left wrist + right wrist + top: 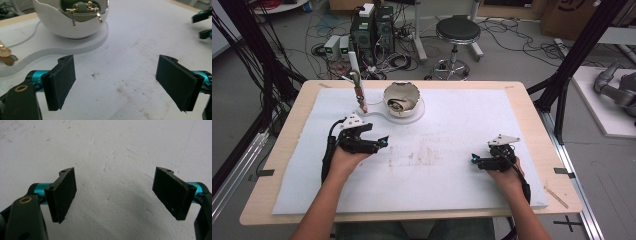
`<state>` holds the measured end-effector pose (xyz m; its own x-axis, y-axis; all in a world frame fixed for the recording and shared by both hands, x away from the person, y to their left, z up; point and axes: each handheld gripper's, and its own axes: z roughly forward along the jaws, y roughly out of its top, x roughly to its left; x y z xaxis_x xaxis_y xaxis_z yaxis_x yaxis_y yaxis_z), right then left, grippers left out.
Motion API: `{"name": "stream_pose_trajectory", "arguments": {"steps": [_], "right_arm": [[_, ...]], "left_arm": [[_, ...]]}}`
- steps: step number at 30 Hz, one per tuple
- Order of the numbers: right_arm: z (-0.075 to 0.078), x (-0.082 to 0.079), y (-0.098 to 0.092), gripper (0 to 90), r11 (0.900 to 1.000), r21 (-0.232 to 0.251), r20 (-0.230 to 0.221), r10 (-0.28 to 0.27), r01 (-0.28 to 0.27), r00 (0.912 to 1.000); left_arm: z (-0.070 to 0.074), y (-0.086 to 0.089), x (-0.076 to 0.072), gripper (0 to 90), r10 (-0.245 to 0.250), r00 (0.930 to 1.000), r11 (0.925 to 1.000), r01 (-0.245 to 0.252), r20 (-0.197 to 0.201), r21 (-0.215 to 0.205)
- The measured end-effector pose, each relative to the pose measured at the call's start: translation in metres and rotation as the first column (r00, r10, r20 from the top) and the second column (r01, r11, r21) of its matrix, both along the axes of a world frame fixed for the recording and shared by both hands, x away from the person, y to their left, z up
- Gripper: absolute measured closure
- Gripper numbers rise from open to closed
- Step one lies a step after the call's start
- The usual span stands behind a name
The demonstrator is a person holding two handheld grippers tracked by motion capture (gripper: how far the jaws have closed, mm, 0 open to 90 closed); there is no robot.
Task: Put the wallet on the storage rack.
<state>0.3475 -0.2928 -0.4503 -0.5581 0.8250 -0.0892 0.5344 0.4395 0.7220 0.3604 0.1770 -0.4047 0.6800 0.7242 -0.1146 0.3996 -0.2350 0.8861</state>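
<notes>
Covering most of the light wooden table (277,165), a large white foam mat (452,190) bears faint brown stains near its middle. At the mat's far side lies a flat white keyhole-shaped base plate (379,116), and on its round end sits a white egg-shaped bowl with a jagged, broken-looking rim (402,98). Inside the bowl the left gripper view shows a dark greenish lining and several small gold-coloured metal connectors with thin leads (86,11), one carrying a blue band. From the narrow end of the plate rises a slim upright stand with a white top and a brownish lower part (358,82).

The left gripper (379,144) rests on the mat just short of the plate, its jaws spread wide with nothing between them; the bowl lies ahead of them and a little to their left, apart from both pads. The right gripper (474,161) sits well away toward the mat's right half, its jaws likewise wide apart over bare foam, far from the bowl.
</notes>
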Motion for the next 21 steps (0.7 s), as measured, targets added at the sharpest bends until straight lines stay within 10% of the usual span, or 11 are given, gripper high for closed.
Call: {"name": "stream_pose_trajectory", "arguments": {"steps": [14, 21], "right_arm": [[0.0, 0.006, -0.002, 19.8, 1.0, 0.024, 0.005, -0.007, 0.007, 1.0], [0.002, 0.003, -0.004, 19.8, 1.0, 0.026, 0.011, -0.014, 0.014, 0.9998]], "left_arm": [[-0.003, 0.027, -0.01, 16.1, 0.017, 0.9965, 0.9974, -0.011, 0.082, -0.071], [-0.01, 0.027, -0.006, 16.1, 0.026, 0.9989, 0.9992, -0.025, 0.038, -0.032]]}}
